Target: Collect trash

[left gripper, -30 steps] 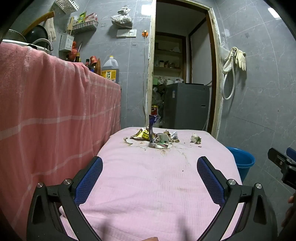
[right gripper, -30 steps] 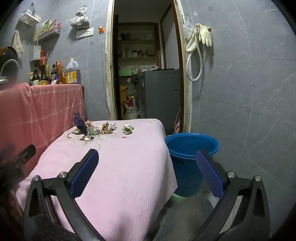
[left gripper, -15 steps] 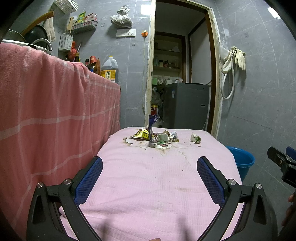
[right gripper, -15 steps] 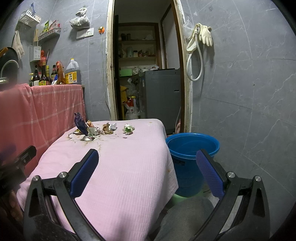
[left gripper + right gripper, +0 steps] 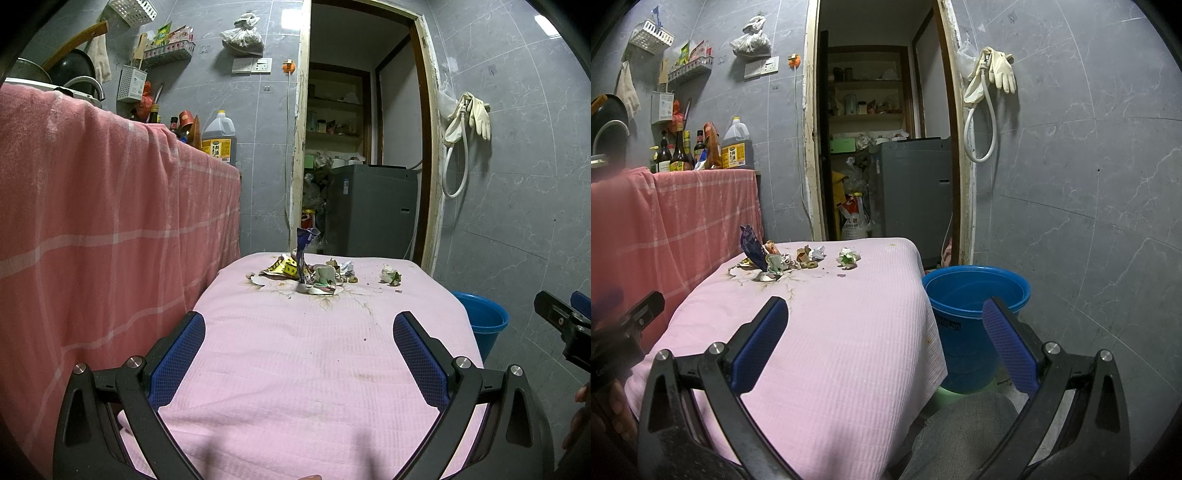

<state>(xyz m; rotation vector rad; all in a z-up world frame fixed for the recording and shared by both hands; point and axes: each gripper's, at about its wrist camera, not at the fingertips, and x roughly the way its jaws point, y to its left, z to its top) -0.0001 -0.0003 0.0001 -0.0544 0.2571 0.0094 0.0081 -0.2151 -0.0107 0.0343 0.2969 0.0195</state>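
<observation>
Standing wide apart with nothing between their blue pads, the jaws of the left gripper point(image 5: 299, 347) are hovering over the near part of the pink-covered table point(image 5: 295, 369). The right gripper point(image 5: 884, 325) is likewise spread open and empty, positioned over the table's right near corner, with one finger lining up in front of the blue bucket point(image 5: 975, 295).

The trash pile point(image 5: 306, 273) is lying at the far end of the table, well apart from both grippers. A purple wrapper point(image 5: 306, 247) is standing upright in the pile, beside a yellow wrapper point(image 5: 284, 266) and crumpled paper scraps resting on a stained patch of cloth. A separate crumpled wad point(image 5: 390, 275) is sitting just to the right of the pile; its material is probably paper, though the view is too small to confirm.

The bucket is standing on the floor just beside the table's right edge. A red checked cloth point(image 5: 110, 229) is hanging to the left of the table.
</observation>
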